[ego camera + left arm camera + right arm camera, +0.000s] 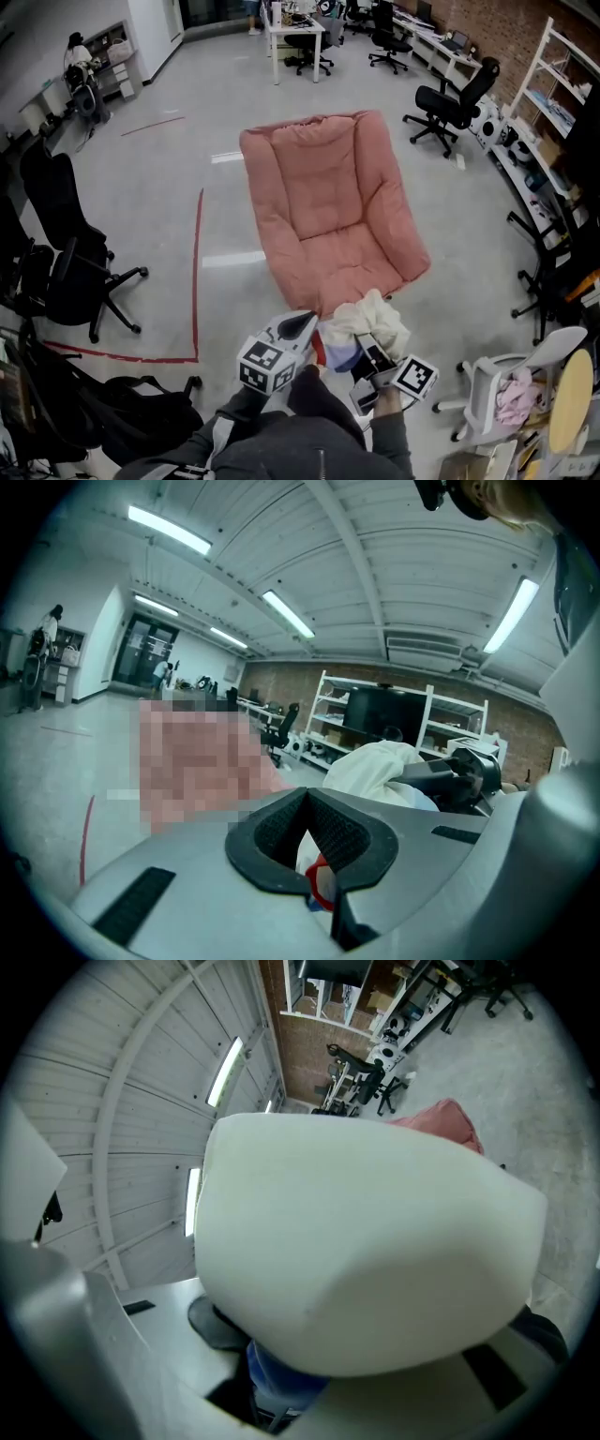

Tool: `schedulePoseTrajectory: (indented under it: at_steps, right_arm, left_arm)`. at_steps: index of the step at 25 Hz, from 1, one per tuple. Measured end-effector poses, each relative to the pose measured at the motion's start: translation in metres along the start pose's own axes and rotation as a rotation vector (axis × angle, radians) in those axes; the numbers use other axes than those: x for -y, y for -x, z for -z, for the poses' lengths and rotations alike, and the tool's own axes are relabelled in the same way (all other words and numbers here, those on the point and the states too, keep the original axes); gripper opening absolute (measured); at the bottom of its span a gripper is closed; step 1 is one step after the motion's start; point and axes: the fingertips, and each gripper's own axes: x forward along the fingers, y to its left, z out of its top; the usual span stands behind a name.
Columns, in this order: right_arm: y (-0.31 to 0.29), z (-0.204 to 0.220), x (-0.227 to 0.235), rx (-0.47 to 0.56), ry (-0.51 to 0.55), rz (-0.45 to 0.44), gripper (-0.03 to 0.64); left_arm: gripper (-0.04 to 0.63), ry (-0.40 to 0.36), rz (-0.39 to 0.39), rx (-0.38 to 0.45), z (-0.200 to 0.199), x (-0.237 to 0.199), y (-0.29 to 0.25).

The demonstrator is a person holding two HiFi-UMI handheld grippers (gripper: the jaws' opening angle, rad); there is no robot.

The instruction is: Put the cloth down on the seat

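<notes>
A pink padded seat (pixel 328 206) stands on the grey floor just ahead of me. The cloth (pixel 367 322), a cream bundle with blue and red parts, hangs in the air in front of the seat's near edge. My left gripper (pixel 307 328) is shut on its left side; a red and white fold shows between the pads (pixel 314 869). My right gripper (pixel 368 359) holds the right side from below. In the right gripper view the cloth (pixel 366 1241) fills the picture, a blue fold sits in the jaws (pixel 272 1382), and the seat (pixel 448 1119) peeks out behind.
Black office chairs stand at left (pixel 70 272) and far right (pixel 455 103). A white chair (pixel 506 384) with pink fabric is at lower right. Red tape (pixel 197 272) marks the floor left of the seat. Shelves (pixel 553 112) line the right wall. A black bag (pixel 122 403) lies at lower left.
</notes>
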Motion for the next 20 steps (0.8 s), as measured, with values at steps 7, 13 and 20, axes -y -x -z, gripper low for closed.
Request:
schedulePoseTrajectory:
  at_steps: [7,13,20]
  right_arm:
    - [-0.037,-0.040,0.006,0.001,-0.018,-0.019,0.175]
    - [-0.067,-0.073,0.024,-0.011,-0.009,-0.010,0.175]
    - [-0.099,-0.098,0.037,-0.052,0.010,-0.020,0.176]
  left_arm:
    - [0.005,-0.001,-0.016,0.002,-0.023,-0.029,-0.040]
    - [0.005,-0.007,-0.032,0.019,-0.043,-0.056,-0.077]
    - [0.005,0.000,-0.070,0.031,-0.050,-0.080,-0.105]
